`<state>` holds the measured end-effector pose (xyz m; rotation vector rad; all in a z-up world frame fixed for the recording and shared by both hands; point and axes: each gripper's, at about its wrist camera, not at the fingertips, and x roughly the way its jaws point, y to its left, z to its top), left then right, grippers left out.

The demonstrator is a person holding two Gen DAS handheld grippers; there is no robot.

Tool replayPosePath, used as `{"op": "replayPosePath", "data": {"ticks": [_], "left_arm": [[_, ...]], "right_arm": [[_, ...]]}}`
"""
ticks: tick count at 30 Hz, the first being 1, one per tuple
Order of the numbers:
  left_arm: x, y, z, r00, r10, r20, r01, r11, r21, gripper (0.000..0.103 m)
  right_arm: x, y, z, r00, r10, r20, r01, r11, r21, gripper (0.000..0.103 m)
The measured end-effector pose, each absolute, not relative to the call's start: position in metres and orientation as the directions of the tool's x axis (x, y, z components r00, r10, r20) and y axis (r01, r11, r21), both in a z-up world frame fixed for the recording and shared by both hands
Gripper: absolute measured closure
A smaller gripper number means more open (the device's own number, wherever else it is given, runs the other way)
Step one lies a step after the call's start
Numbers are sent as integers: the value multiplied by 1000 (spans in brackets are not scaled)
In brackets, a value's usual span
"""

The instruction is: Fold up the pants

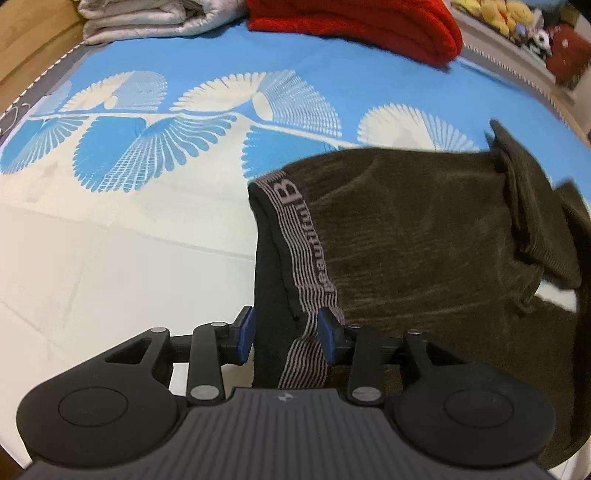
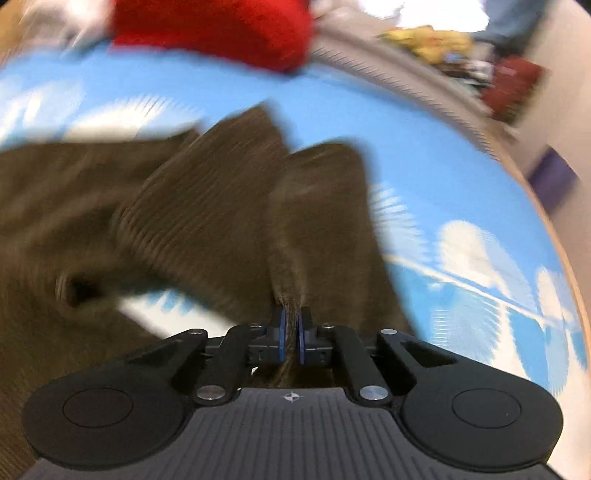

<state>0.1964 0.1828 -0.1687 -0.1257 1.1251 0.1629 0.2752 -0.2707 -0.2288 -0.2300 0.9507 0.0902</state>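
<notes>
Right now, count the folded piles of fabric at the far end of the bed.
2. A silver-grey quilt sits at the far left, and a red knit pile lies to its right, near the bed's far edge. More may lie outside the views.

Blue-and-white bedspread (image 1: 110,229) — brown pants (image 1: 424,251), red blanket (image 1: 354,26), grey bedding (image 1: 147,18).
</notes>
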Motion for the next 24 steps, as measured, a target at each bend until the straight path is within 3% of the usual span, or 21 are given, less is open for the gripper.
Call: {"op": "replayPosePath", "data": {"ticks": [5, 8, 11, 13, 16, 17, 19, 20, 21, 24], "left_arm": [[187, 179, -160, 439, 58, -896, -192, 981, -30, 62], [180, 171, -153, 460, 52, -886, -153, 988, -21, 62], [175, 166, -149, 467, 46, -883, -122, 992, -13, 62], [174, 165, -148, 462, 42, -886, -120, 993, -16, 62], [176, 164, -150, 459, 43, -887, -124, 992, -16, 62], [178, 164, -151, 452, 45, -891, -127, 992, -14, 62], [181, 162, -153, 449, 41, -893, -126, 992, -18, 62], [182, 161, -154, 445, 41, -894, -122, 992, -15, 62], [184, 159, -156, 438, 44, -898, -117, 993, -9, 60], [184, 155, -161, 417, 33, -908, -97, 995, -9, 49]], "right_arm": [[228, -391, -209, 532, -74, -844, 36, 997, -65, 98], [183, -460, -235, 345, -137, -928, 118, 988, -102, 98], [132, -507, -267, 134, -92, -987, 126, 989, -75, 98], [111, -525, -265, 142, -39, -989, 134, 991, -20, 97], [97, -543, -237, 322, 12, -947, 179, 981, 73, 95], [97, -544, -227, 384, -3, -923, 178, 982, 70, 92], [101, -541, -214, 469, -43, -882, 178, 983, 47, 78], [105, -537, -212, 491, -62, -869, 181, 983, 32, 63], [116, -536, -212, 505, -73, -860, 181, 983, 23, 54], [135, -522, -226, 488, -82, -869, 160, 987, -3, 51]]}}
